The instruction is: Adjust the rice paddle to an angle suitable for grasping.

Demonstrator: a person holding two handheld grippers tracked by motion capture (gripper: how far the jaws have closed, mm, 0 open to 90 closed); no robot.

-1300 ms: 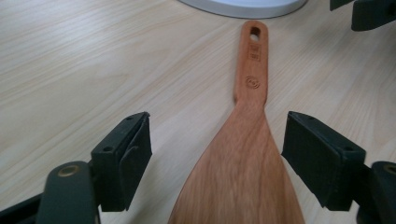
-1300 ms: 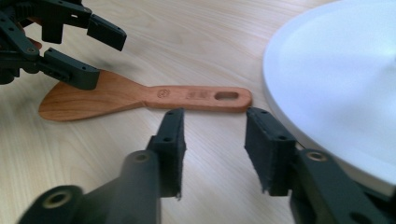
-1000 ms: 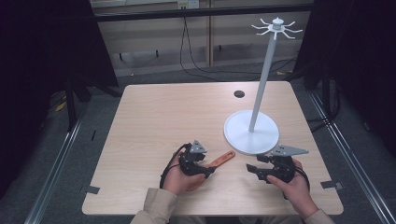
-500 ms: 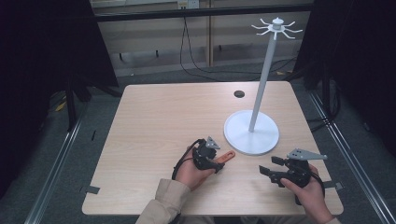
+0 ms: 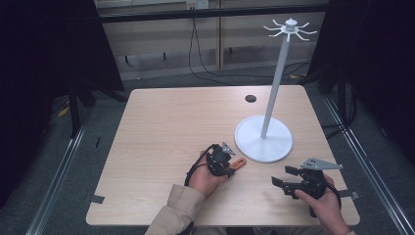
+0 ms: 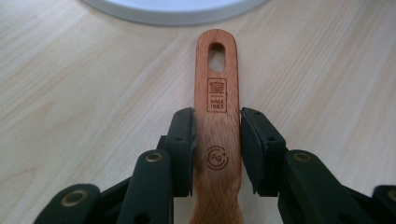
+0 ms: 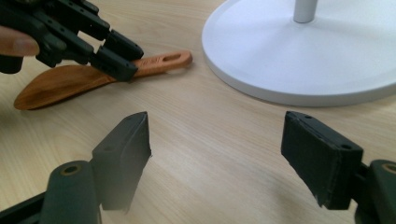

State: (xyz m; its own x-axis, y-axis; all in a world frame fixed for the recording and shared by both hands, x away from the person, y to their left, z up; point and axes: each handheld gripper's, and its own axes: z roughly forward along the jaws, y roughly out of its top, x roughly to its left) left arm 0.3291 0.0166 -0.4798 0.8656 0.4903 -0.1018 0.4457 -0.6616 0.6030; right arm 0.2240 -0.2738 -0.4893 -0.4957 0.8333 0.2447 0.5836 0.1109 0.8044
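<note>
A wooden spatula (image 5: 239,164) lies flat on the table just left of the white stand's round base (image 5: 264,142). Its handle (image 6: 217,93), with a hanging slot, points at the base. My left gripper (image 5: 229,164) has just been closing, and both pads (image 6: 184,140) now sit against the sides of the handle. The right gripper view shows the spatula's blade (image 7: 60,84) and the left gripper (image 7: 112,56) on its handle. My right gripper (image 5: 282,176) hovers near the table's front right; its jaws have just been opening and stand wide, nothing between them (image 7: 215,135).
The white stand has a tall pole (image 5: 274,83) topped by a ring of hooks (image 5: 290,28). A small dark hole (image 5: 250,98) sits in the tabletop behind it. Tape marks the front left corner (image 5: 96,199). Metal rails run along both sides of the table.
My left hand slid right onto the spatula handle and its jaws closed in on it. My right hand drew back toward the front right edge and its jaws spread wider.
</note>
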